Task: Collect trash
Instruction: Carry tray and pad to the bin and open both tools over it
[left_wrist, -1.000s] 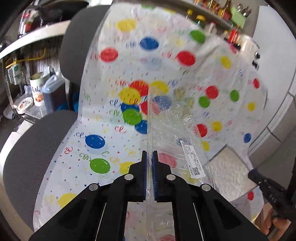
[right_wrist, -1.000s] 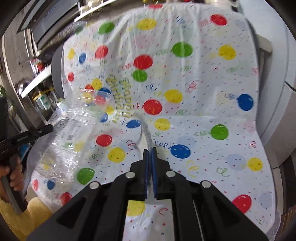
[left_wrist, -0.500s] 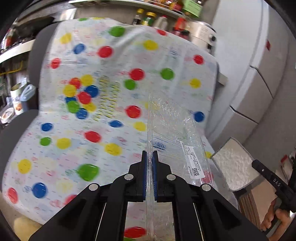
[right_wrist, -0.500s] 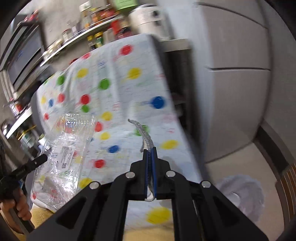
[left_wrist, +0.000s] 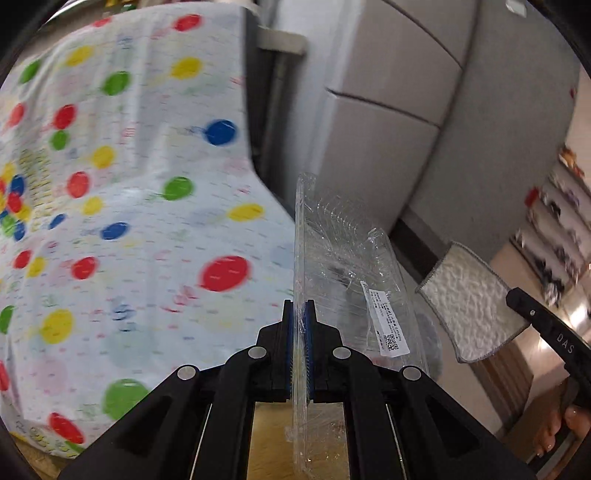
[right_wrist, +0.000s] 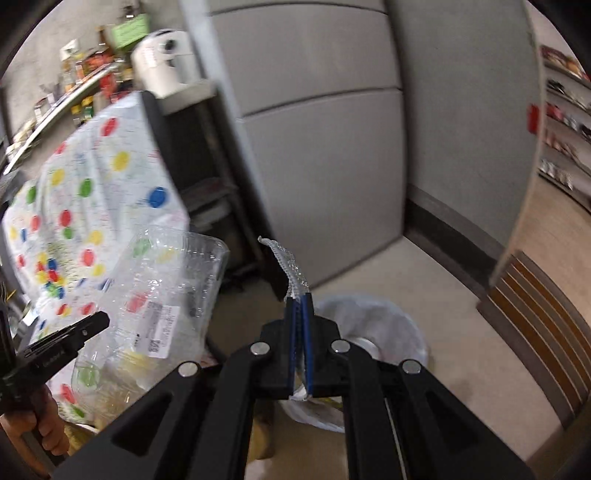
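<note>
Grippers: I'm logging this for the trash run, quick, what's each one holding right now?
Left gripper: shut on the clear plastic container.
Right gripper: shut on a white cloth, seen edge-on in its own view.

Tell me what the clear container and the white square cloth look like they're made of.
Container: thin clear plastic, glossy; the floor shows through it, it catches glare and carries a printed label. Cloth: seemingly soft textile, matte, with a bumpy white face and a stitched grey edge; possibly microfibre, but that can't be told for sure.
</note>
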